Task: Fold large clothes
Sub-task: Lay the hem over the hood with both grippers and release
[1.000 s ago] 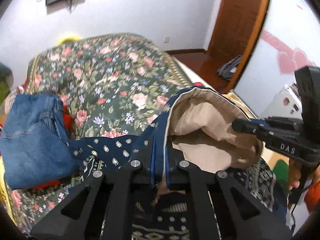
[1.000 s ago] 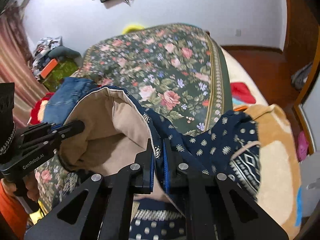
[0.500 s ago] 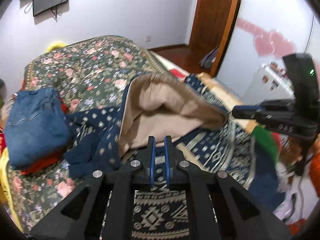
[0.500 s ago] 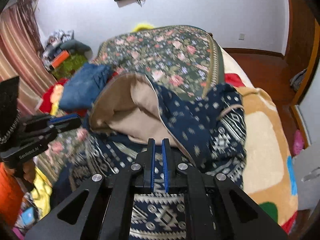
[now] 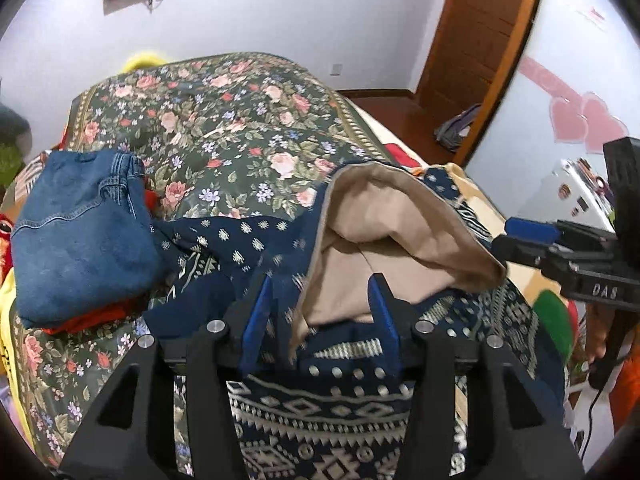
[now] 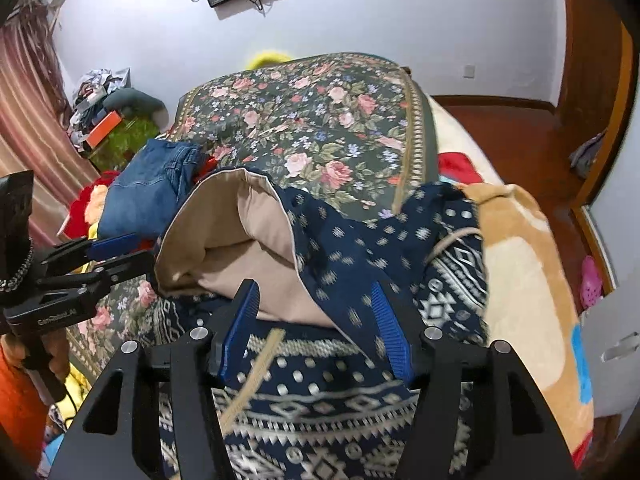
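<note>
A large navy patterned garment (image 5: 320, 412) with a beige lining (image 5: 380, 220) lies bunched on the bed; it also shows in the right wrist view (image 6: 332, 400), lining (image 6: 240, 232) turned up. My left gripper (image 5: 320, 296) is open just above the garment, its blue pads (image 5: 256, 312) apart and holding nothing. My right gripper (image 6: 314, 308) is open over the same garment, empty. Each gripper shows in the other's view: the right one at the right edge (image 5: 520, 240), the left one at the left edge (image 6: 116, 252).
A floral bedspread (image 5: 224, 120) covers the bed. Folded blue jeans (image 5: 80, 232) lie on red cloth at the left, also in the right wrist view (image 6: 148, 192). A tan blanket (image 6: 528, 264) lies at the right. A wooden door (image 5: 480, 32) and a wall stand behind.
Both grippers were shut on the garment's edge and held it up. They have lowered it onto the bed and opened, letting it go.
</note>
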`<act>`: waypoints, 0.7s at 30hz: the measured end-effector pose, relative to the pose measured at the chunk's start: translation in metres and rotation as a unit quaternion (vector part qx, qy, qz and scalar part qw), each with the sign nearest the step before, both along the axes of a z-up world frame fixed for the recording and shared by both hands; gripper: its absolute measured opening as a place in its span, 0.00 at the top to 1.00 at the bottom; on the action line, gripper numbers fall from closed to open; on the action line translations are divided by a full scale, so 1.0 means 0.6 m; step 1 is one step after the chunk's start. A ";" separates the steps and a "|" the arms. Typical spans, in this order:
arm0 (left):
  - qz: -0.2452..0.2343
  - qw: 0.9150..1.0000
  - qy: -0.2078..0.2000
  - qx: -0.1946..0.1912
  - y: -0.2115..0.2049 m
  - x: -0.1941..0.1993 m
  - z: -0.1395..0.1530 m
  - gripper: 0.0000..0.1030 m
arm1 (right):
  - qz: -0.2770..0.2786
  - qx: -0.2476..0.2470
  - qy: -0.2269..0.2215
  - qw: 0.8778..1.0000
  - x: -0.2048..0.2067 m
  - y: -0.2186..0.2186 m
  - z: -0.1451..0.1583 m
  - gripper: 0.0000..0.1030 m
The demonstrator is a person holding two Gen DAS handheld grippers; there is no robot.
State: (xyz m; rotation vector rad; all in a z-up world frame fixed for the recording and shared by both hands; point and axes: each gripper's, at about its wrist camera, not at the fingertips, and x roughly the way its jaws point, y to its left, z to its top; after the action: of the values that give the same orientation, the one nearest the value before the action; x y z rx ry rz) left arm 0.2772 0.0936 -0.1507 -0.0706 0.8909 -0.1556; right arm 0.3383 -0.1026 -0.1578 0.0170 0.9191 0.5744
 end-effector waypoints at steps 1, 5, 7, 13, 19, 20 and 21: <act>0.001 1.000 0.005 -0.004 0.002 0.012 -0.005 0.53 | 0.002 -0.002 0.002 1.000 0.007 0.005 -0.004 0.46; 0.001 1.000 0.016 -0.016 0.003 0.049 -0.022 0.53 | 0.003 -0.009 0.017 1.000 0.046 0.034 -0.028 0.46; -0.002 1.000 0.021 -0.023 0.000 0.065 -0.029 0.53 | 0.007 -0.006 0.024 1.000 0.060 0.044 -0.037 0.47; -0.015 0.999 0.029 -0.031 -0.008 0.105 -0.044 0.53 | 0.007 0.007 0.047 0.999 0.094 0.062 -0.055 0.76; -0.032 0.998 0.034 -0.044 -0.008 0.120 -0.048 0.94 | 0.011 0.036 0.055 0.998 0.088 0.053 -0.046 0.94; -0.036 0.998 0.033 -0.048 -0.008 0.116 -0.046 0.94 | 0.015 0.040 0.053 0.998 0.081 0.050 -0.040 0.95; -0.042 0.997 0.029 -0.055 -0.009 0.108 -0.041 0.94 | 0.019 0.042 0.052 0.998 0.078 0.049 -0.036 0.95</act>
State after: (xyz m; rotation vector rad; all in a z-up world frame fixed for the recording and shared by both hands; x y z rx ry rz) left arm 0.3419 0.0879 -0.1755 -0.1400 0.9440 -0.2829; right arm 0.3853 -0.0733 -0.1796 0.1063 0.9975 0.6514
